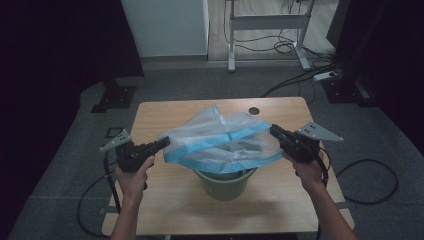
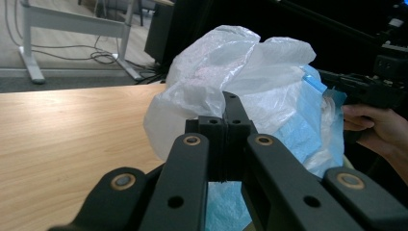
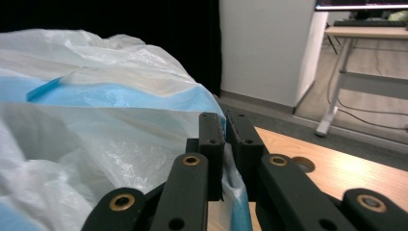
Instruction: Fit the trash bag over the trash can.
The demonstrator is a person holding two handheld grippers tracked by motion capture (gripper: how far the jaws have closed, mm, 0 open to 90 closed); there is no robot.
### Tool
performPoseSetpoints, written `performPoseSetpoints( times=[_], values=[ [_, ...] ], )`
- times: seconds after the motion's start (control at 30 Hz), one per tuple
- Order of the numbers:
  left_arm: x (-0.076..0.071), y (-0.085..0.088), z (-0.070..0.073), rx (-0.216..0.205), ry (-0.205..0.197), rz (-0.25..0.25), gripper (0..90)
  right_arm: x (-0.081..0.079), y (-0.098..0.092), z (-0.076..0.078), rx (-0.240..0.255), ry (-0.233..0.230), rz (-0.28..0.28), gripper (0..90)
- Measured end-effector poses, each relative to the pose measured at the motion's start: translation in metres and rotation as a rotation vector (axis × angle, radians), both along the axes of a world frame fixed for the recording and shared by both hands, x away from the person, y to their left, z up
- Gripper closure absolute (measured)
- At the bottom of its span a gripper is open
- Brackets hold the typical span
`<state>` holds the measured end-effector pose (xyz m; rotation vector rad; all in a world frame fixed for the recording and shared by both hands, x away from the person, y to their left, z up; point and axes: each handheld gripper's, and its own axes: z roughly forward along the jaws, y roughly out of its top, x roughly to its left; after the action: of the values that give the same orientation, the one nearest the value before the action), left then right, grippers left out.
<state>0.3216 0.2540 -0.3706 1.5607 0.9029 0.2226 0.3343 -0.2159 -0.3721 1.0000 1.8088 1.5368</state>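
The left gripper (image 1: 164, 143) has its jaws clamped together on the left edge of the bin bag (image 1: 220, 140); in the left gripper view the pads (image 2: 225, 126) meet with white film pinched between them. The right gripper (image 1: 275, 131) is closed on the opposite edge, with the blue-trimmed rim caught between its pads (image 3: 211, 139) in the right gripper view. No earlier look is at hand, so I say only that both grips read as firm now.

The bag, translucent white with a blue band round its mouth, hangs stretched between the two grippers just above the green bin (image 1: 225, 182), which stands near the middle of the desk (image 1: 165, 200). Its mouth gapes over the bin's opening, and part of the film droops toward the rim; whether it touches the rim I cannot tell.

I judge the step in hand to be spreading the bag's mouth so as to line the bin. The next move calls for lowering both edges evenly, keeping the mouth wide, and drawing the blue band down over the rim on both sides without letting the thin film slip or tear
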Motion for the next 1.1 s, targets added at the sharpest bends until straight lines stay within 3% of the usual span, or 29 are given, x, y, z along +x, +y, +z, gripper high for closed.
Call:
performPoseSetpoints(
  times=[0.23,0.53,0.77,1.1],
  values=[
    [0.017,0.000,-0.008,0.010,0.031,0.015,89.5,0.021,0.006,-0.008,0.011,0.056,-0.029,84.3],
    [0.037,-0.006,-0.026,0.061,0.111,0.027,89.0,0.047,0.006,-0.027,-0.001,0.148,-0.062,84.2],
    [0.045,-0.010,-0.039,0.074,0.160,0.023,88.1,0.057,0.006,-0.049,-0.010,0.249,-0.064,84.2],
    [0.051,-0.015,-0.049,0.082,0.196,0.005,87.8,0.063,0.007,-0.067,-0.004,0.298,-0.052,84.4]
  ],
)
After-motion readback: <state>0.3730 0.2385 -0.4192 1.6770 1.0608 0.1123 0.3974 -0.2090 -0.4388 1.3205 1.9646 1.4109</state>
